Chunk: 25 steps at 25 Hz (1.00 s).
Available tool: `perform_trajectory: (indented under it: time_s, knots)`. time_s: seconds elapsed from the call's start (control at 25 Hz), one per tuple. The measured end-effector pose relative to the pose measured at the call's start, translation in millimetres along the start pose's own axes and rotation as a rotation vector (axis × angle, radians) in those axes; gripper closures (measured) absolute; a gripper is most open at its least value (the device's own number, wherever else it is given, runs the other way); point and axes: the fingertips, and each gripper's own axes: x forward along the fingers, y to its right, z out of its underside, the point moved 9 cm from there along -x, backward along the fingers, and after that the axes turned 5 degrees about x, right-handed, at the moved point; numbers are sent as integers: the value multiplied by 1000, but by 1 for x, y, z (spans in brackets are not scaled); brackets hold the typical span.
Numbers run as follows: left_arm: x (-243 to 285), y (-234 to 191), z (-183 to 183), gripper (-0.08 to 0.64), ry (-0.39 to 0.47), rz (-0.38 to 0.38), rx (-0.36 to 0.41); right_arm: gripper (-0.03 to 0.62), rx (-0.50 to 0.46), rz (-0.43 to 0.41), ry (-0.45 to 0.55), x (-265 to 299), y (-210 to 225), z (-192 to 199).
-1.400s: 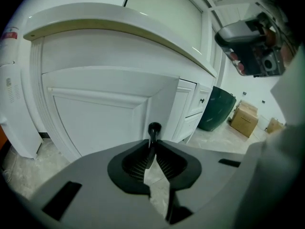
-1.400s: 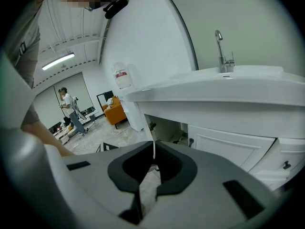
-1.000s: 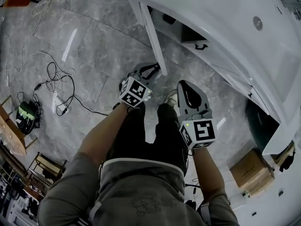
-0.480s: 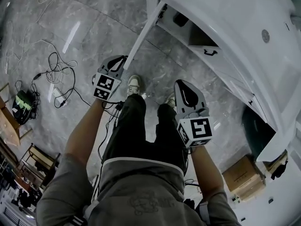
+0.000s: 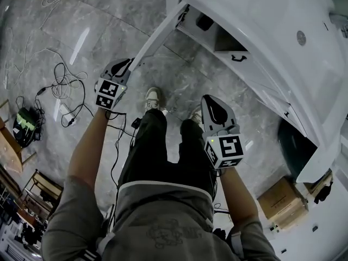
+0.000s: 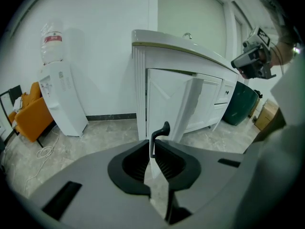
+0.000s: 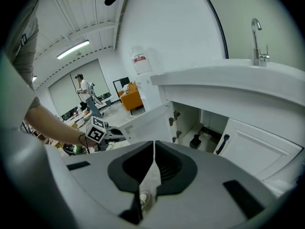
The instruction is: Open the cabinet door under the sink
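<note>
The white cabinet door [image 5: 157, 34] under the sink counter [image 5: 261, 31] stands swung wide out over the floor. My left gripper [image 5: 128, 65] is at its free edge, shut on the door's dark handle [image 6: 160, 131]; the door [image 6: 174, 104] shows edge-on past the jaws. The right gripper view shows the open door [image 7: 145, 123], its hinges and a dark object [image 7: 196, 140] inside the cabinet. My right gripper [image 5: 210, 101] hangs above the floor in front of the cabinet, jaws shut with nothing between them [image 7: 153, 151]. The neighbouring door [image 7: 257, 149] is closed.
Cables [image 5: 65, 91] and a green device [image 5: 26, 126] lie on the floor at left. A dark green bin [image 5: 296, 145] and a cardboard box [image 5: 283, 197] sit at right. A water dispenser [image 6: 59, 94] and orange chair [image 6: 27, 113] stand left of the cabinet. The person's feet [image 5: 154, 98] are below the door.
My left gripper has moved left and away from the cabinet with the handle in it, swinging the door wider open. The right gripper has hardly moved.
</note>
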Motion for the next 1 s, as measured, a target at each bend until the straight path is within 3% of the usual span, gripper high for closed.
perform_trajectory:
  time_s: [0.24,0.44,0.6,0.8,1.0]
  knots:
    - [-37,-1,2,523,13,-44,-72,560,92,2,26,-15,4,-7]
    - [-82,10,-26,525,70,-53,-78,560,97,5,63,-35,-1,-26]
    - [-106,20,-70,525,129,-54,-61,559,69,16,98,-56,-5,-47]
    - [-127,29,-146,534,151,-37,63,560,41,38,150,-86,-9,-83]
    - [-142,40,-223,534,228,-17,89,560,5,55,216,-117,-8,-124]
